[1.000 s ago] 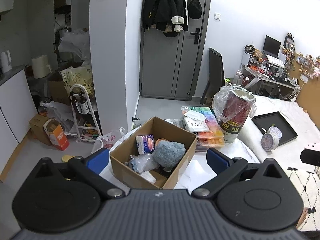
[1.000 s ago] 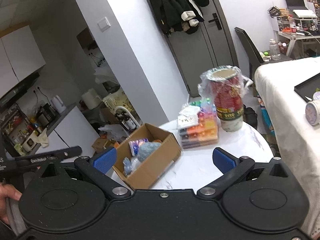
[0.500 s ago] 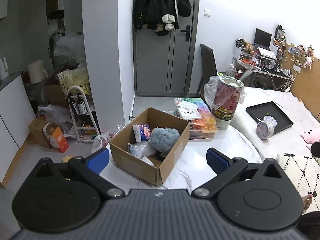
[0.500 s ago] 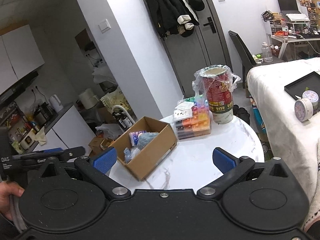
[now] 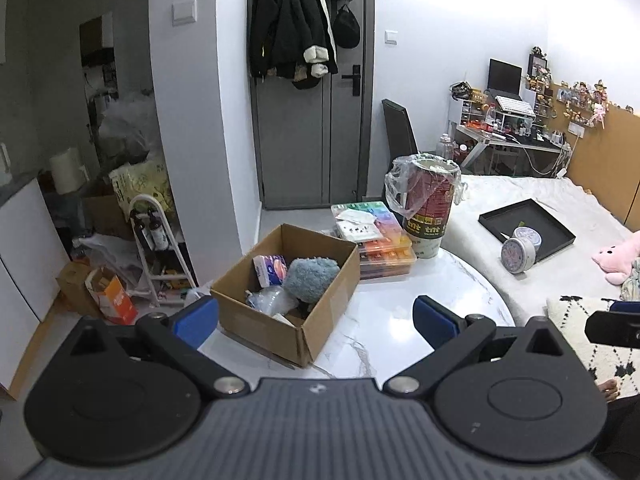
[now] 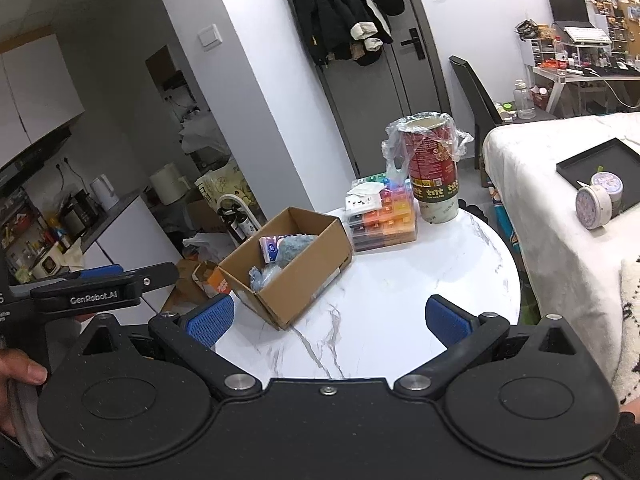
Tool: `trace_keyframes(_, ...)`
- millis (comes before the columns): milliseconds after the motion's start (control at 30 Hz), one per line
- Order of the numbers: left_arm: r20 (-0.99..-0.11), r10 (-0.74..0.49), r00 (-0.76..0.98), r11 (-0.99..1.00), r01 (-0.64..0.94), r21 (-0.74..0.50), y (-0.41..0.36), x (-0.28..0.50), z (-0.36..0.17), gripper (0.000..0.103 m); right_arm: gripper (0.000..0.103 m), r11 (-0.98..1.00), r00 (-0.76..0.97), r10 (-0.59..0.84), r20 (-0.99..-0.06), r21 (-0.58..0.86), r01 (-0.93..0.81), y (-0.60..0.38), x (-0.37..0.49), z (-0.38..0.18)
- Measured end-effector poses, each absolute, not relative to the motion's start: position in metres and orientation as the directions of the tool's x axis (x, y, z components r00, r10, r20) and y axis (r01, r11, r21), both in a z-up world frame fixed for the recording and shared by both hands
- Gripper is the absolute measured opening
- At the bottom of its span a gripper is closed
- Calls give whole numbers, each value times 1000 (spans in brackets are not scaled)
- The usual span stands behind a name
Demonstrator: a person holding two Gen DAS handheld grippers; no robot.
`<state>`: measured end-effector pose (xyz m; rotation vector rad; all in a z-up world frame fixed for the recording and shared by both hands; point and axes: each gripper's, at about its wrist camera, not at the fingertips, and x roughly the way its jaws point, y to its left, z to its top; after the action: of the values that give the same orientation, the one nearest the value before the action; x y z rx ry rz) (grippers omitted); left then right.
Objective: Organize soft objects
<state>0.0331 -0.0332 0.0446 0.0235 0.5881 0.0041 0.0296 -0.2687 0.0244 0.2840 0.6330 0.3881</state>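
Grippers have both pulled back from the table over the last second: left gripper and right gripper hang over the near edge of the marble table with jaws spread wide and empty, so I judge no soft object is in hand and a new pick is next. Cardboard box on the table holds a blue-grey fluffy toy, a tissue pack and crumpled plastic. Farther off, a bag-lined red cup stands beside stacked colourful cases, a black tray on the bed holds round tins, and a pink plush lies loose at far right.
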Motion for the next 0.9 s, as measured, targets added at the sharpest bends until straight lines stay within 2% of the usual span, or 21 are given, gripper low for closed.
trace_keyframes(367, -569, 2, 822, 1000, 12, 20, -34, 29, 40, 103, 103, 894, 734, 420, -534, 382, -234, -272, 23, 12)
trace_keyframes(567, -617, 0, 787, 1000, 4, 6, -34, 35, 31, 102, 103, 897, 722, 419, -550, 376, -234, -270, 25, 4)
trace_keyframes(900, -641, 2, 767, 1000, -8, -7, -36, 34, 22, 102, 103, 896, 708, 421, -567, 384, -225, -269, 24, 0)
